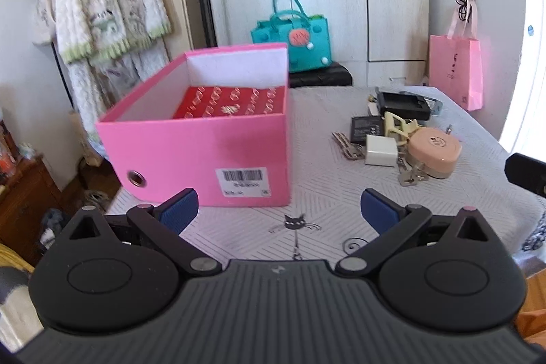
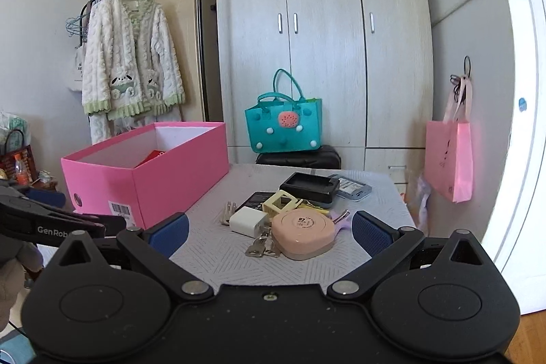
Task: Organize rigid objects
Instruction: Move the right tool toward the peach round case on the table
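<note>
Both grippers, left (image 1: 279,210) and right (image 2: 270,232), hold jaws wide apart, empty, above the table (image 1: 327,193).

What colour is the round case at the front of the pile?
Pale pink round case, clearest in the right wrist view.

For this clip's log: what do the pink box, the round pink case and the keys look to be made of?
Pink box: likely paperboard, matte; thin flat walls, white lining, barcode sticker. Round pink case: probably moulded plastic, smooth satin; rounded edges, printed lid. Keys: metal by their silvery grey shine.
</note>
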The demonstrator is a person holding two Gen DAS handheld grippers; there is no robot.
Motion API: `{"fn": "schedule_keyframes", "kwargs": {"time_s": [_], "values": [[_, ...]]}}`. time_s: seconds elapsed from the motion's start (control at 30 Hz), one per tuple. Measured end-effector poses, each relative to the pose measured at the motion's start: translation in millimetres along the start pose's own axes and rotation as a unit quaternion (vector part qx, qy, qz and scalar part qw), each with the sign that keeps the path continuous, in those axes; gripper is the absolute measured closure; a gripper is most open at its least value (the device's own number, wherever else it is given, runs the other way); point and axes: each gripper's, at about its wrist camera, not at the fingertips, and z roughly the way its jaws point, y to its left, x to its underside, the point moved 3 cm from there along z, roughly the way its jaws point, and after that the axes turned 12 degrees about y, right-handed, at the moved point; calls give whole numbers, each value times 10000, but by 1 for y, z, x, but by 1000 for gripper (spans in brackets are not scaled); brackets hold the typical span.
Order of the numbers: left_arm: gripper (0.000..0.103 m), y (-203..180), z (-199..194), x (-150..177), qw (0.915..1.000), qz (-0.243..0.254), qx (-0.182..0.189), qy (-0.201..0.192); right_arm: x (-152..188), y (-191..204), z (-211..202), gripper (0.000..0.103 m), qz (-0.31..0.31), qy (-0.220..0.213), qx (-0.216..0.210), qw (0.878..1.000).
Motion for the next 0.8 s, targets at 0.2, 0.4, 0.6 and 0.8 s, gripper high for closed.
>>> {"fn": "schedule_keyframes", "kwargs": {"time_s": [0.2, 0.4, 0.6, 0.8], "values": [[0, 1, 9, -5, 9999, -53, 51, 103, -3, -10, 7, 0, 245, 161, -360, 9989], [0, -2, 19, -7, 9997, 41, 103, 234, -2, -10, 16, 0, 243, 243, -345, 9988], [2, 0, 25, -8, 9981, -51, 405, 464, -2, -8, 19, 0, 129, 208, -384, 9990], [2, -3, 27, -8, 9980, 33, 394, 485, -3, -5, 25, 0, 1, 270, -395, 9989]]}}
